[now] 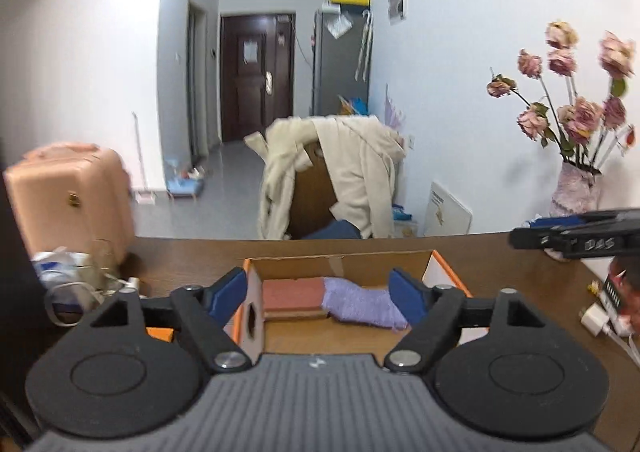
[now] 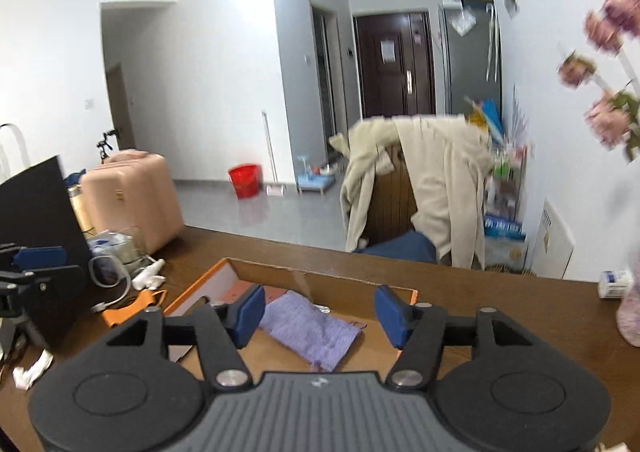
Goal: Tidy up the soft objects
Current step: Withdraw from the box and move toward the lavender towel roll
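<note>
An open cardboard box (image 1: pixel 340 257) with orange outer sides stands on the brown table. A folded purple cloth (image 1: pixel 360 302) lies in it beside a folded reddish-brown cloth (image 1: pixel 292 294). My left gripper (image 1: pixel 316 292) hovers open over the box's near side, nothing between its blue pads. My right gripper (image 1: pixel 532 234) shows at the right edge of this view. In the right wrist view the right gripper (image 2: pixel 320 312) is open and empty above the purple cloth (image 2: pixel 312 328) in the box (image 2: pixel 320 274). The left gripper (image 2: pixel 32 264) shows at the left edge.
A vase of pink flowers (image 1: pixel 576 188) stands at the table's right end, near a white charger (image 1: pixel 596 320). Cables and clutter (image 2: pixel 116 272) and a black screen (image 2: pixel 36 204) sit at the left. Behind the table are a chair with a cream coat (image 1: pixel 352 172) and a pink suitcase (image 1: pixel 72 192).
</note>
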### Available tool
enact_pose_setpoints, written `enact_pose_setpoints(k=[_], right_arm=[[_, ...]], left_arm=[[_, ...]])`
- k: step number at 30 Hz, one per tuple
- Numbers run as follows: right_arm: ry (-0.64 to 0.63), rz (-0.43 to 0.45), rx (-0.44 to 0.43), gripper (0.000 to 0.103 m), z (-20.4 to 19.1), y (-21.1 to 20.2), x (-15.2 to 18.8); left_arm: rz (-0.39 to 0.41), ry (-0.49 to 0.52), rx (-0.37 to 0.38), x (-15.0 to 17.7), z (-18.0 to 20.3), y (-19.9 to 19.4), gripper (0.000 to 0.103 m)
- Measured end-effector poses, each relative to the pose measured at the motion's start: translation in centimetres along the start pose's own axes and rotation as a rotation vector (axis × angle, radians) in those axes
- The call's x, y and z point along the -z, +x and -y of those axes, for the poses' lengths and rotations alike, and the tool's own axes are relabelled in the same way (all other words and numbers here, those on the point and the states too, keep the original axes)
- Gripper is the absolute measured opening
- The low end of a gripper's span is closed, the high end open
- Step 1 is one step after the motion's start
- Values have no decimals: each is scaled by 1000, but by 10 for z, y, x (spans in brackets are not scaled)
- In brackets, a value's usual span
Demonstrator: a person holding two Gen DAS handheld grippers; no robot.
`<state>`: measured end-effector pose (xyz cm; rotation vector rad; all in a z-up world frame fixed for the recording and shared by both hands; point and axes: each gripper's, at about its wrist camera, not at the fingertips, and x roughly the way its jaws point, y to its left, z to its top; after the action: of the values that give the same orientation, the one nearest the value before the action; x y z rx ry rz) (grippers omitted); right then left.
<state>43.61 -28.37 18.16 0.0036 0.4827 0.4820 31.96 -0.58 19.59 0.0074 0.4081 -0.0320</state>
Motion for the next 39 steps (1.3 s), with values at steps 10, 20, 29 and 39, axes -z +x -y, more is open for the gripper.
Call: enact_pose_setpoints(k=[10,20,29,39], right_arm=[[-78,120,-14,85,-44,-138,115],[-87,75,-28,89,-82,-182,230],[-28,-9,2,88,-79,-175,262],[-4,-57,-14,79,-62,-131,247]], left_arm=[[212,29,-120,127,51,-136,103],[113,-21,-70,213,72,-168,103],[40,-47,-35,232,75,-145,103],[-22,-107,-39,230,67,-102,102]])
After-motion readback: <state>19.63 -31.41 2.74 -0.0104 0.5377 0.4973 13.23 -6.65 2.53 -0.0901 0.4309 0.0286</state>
